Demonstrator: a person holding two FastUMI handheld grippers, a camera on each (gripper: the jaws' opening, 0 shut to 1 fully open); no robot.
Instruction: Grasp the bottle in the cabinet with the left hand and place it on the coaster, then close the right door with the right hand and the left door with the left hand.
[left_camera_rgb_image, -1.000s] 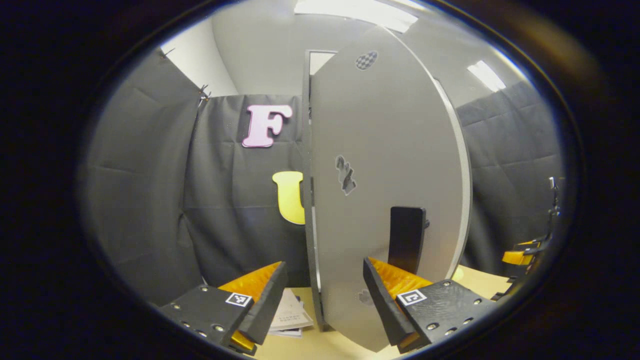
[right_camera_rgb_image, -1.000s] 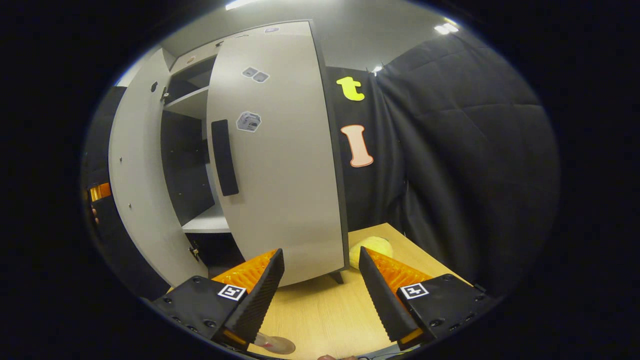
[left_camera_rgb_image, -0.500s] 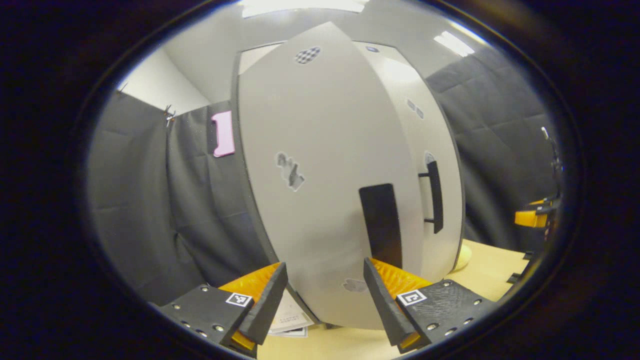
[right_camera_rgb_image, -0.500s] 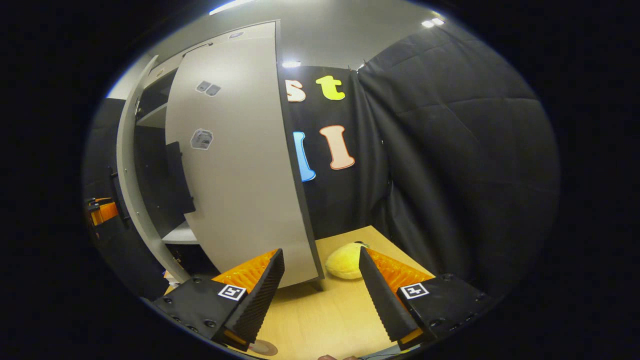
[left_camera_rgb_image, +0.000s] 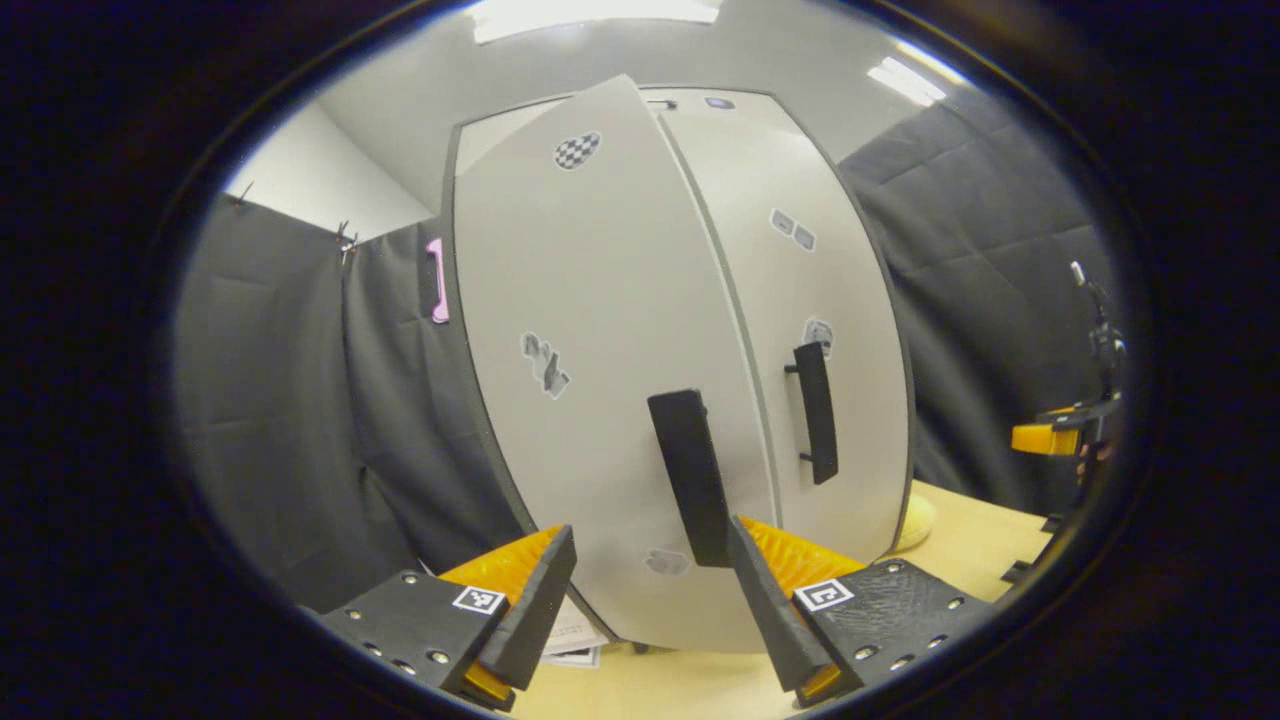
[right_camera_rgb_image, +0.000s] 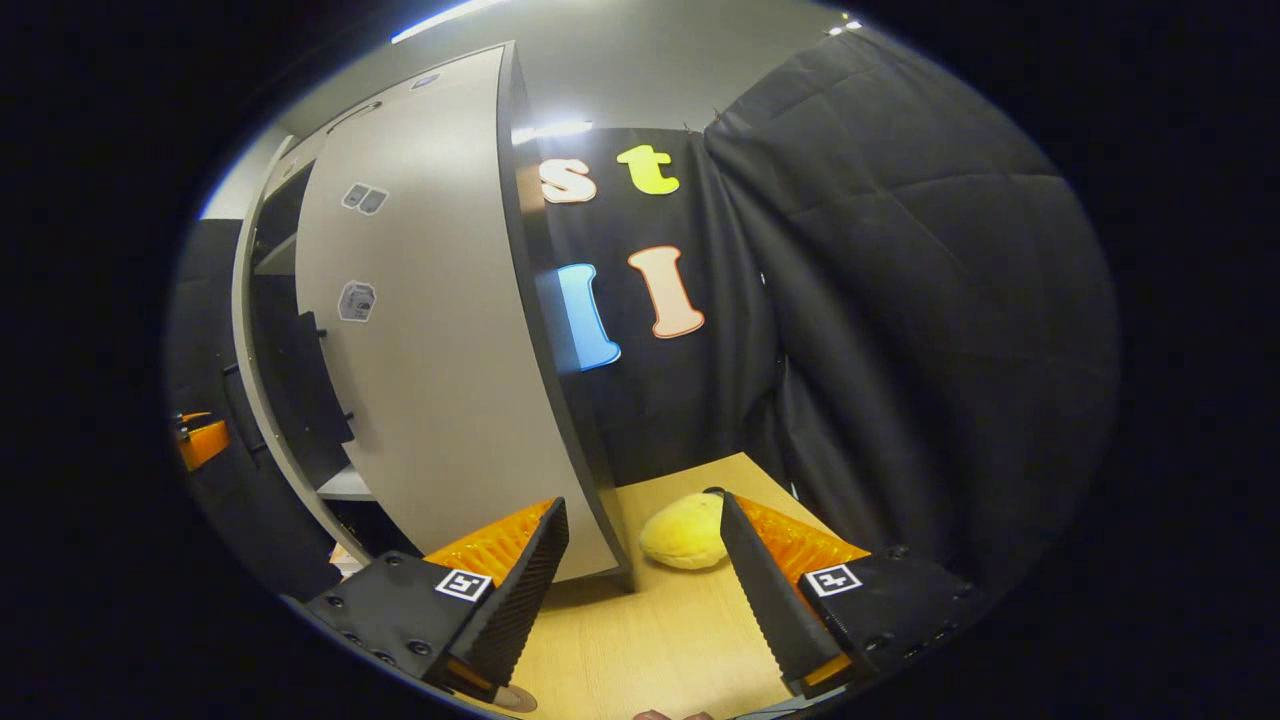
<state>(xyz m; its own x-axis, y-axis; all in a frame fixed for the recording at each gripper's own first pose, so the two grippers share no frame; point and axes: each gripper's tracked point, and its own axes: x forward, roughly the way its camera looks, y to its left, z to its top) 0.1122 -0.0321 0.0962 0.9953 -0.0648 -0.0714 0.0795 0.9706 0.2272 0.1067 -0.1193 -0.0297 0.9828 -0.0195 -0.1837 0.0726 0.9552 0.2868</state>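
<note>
The grey cabinet fills the left gripper view. Its left door (left_camera_rgb_image: 590, 330) stands a little ajar, its free edge proud of the right door (left_camera_rgb_image: 820, 300). The left door's black handle (left_camera_rgb_image: 685, 475) ends just above my left gripper (left_camera_rgb_image: 650, 600), which is open and holds nothing. In the right gripper view the right door (right_camera_rgb_image: 420, 330) looks shut, and the left door (right_camera_rgb_image: 243, 340) angles out beyond a dark gap. My right gripper (right_camera_rgb_image: 640, 590) is open over the wooden table (right_camera_rgb_image: 660, 650), apart from the cabinet. A small round disc (right_camera_rgb_image: 515, 699) peeks out at the bottom edge.
A yellow rounded object (right_camera_rgb_image: 685, 530) lies on the table beside the cabinet's right corner. Papers (left_camera_rgb_image: 575, 635) lie by the cabinet's left foot. The other gripper (left_camera_rgb_image: 1050, 437) hangs at the far right, and black cloth walls stand close on both sides.
The left door has swung from edge-on to almost flush with the right door. The right door closed further, and my right gripper has turned away from it to the right.
</note>
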